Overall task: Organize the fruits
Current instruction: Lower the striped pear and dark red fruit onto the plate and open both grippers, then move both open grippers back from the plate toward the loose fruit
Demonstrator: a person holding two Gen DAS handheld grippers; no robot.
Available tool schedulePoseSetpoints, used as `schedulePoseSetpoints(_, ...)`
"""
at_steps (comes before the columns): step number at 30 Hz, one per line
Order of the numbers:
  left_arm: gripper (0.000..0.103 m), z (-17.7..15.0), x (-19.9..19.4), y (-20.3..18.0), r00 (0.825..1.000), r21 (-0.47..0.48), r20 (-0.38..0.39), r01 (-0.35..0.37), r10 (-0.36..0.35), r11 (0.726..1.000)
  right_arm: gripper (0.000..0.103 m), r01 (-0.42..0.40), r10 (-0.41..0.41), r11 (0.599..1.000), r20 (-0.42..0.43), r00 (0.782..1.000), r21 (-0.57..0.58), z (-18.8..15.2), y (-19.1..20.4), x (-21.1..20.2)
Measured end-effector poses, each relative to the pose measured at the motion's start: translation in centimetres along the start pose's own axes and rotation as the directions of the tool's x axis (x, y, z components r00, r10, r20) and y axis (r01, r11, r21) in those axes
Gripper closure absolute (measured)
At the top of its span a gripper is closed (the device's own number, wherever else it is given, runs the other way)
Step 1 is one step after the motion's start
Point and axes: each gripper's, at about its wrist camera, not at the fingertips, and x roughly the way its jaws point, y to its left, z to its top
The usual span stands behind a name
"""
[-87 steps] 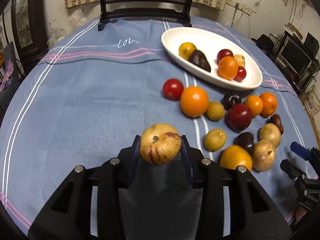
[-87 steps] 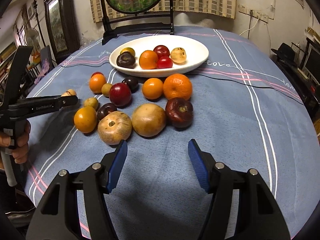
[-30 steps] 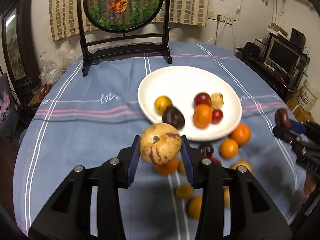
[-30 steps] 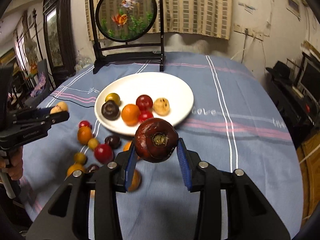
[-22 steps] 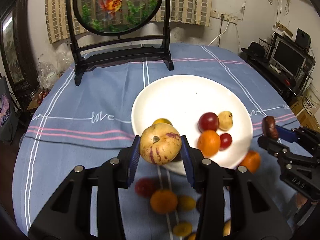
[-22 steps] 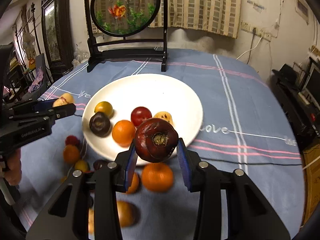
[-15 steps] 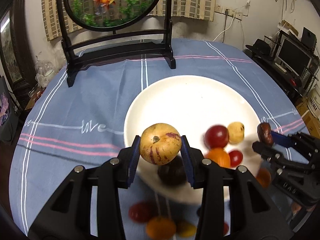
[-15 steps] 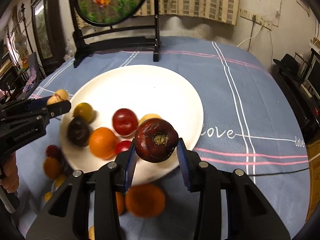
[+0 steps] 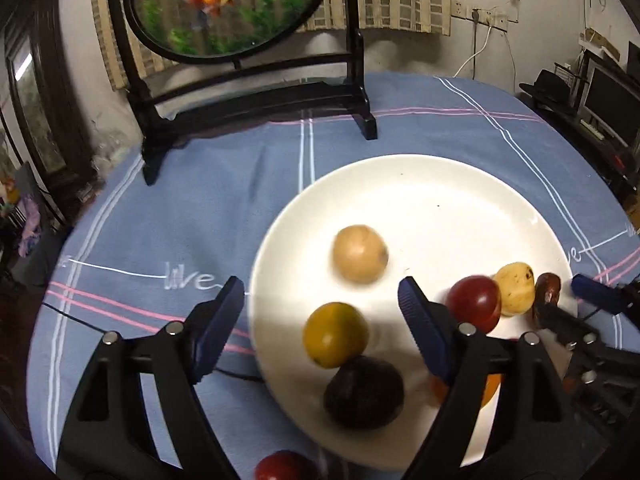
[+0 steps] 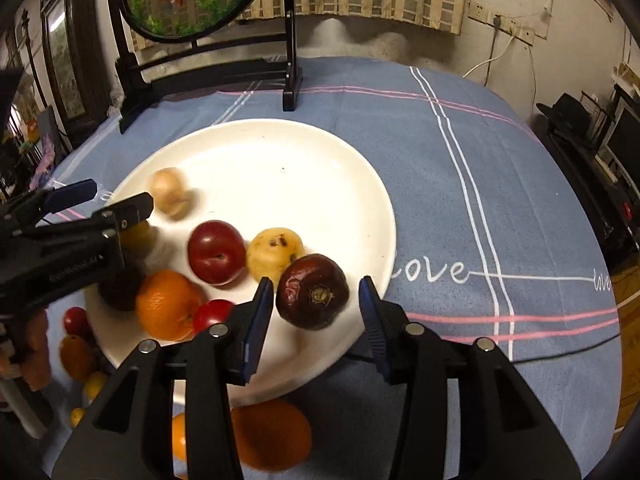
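Blue tablecloth (image 9: 168,216), both opening grippers angled downward

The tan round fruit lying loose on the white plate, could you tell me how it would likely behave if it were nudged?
The tan round fruit would probably roll readily: it is nearly spherical and looks motion-blurred. The white plate looks smooth and glossy, so little would slow it. Its raised rim may well stop it, or the yellow-orange fruit if it goes that way.

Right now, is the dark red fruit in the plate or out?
In. The dark red fruit sits over the plate near its rim, between the opening jaws of the right hand-held gripper.
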Motion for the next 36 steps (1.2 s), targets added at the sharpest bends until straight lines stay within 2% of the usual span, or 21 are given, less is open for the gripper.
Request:
schedulePoseSetpoints(4, 0.013, -1.0, -1.5, 0.8, 1.0, -0.012, -0.005, -0.001, 0.001, 1.0, 0.057, -0.007, 0.007, 1.0, 0.02, 1.0, -0.015, -1.1, 0.2, -1.9)
schedulePoseSetpoints(7, 0.008, -2.2, -3.1, 1.4, 1.0, 0.009, 0.024, 0.0, 0.0, 1.0, 0.054, -0.025, 0.025, 1.0, 0.037, 0.999, -0.004, -2.4, 0.1, -3.7)
schedulePoseSetpoints(8, 0.007, -2.8, -3.7, 1.7, 0.999, 0.017, 0.033, -0.008, 0.008, 1.0, 0.049, -0.029, 0.03, 1.0, 0.045, 0.999, -0.004, -3.0, 0.0, -4.4)
schedulePoseSetpoints(10, 0.007, -4.1, -4.7, 2.2, 0.999, 0.022, 0.035, -0.015, 0.015, 1.0, 0.046, -0.026, 0.026, 1.0, 0.06, 0.998, -0.004, -4.3, 0.0, -5.7)
schedulePoseSetpoints(16, 0.006, -7.9, -7.5, 4.1, 0.999, -0.044, 0.021, 0.03, -0.029, 0.999, 0.04, -0.025, 0.023, 0.999, 0.084, 0.996, 0.022, -8.2, -0.2, -9.1)
schedulePoseSetpoints(20, 0.006, -10.5, -8.9, 4.5, 0.999, -0.06, 0.008, 0.045, -0.045, 0.997, 0.04, -0.031, 0.028, 0.999, 0.08, 0.996, 0.036, -10.9, 0.2, -10.5)
schedulePoseSetpoints(28, 0.006, -14.6, -12.4, 4.5, 0.997, -0.072, 0.011, 0.073, -0.072, 0.995, 0.039, -0.07, 0.067, 0.99, 0.032, 0.997, 0.125, -15.1, 0.0, -10.7)
schedulePoseSetpoints(36, 0.006, -17.1, -13.4, 3.5, 0.996, -0.051, -0.006, 0.087, -0.087, 0.995, 0.039, -0.076, 0.075, 0.984, 0.012, 0.997, 0.163, -17.4, -0.1, -10.5)
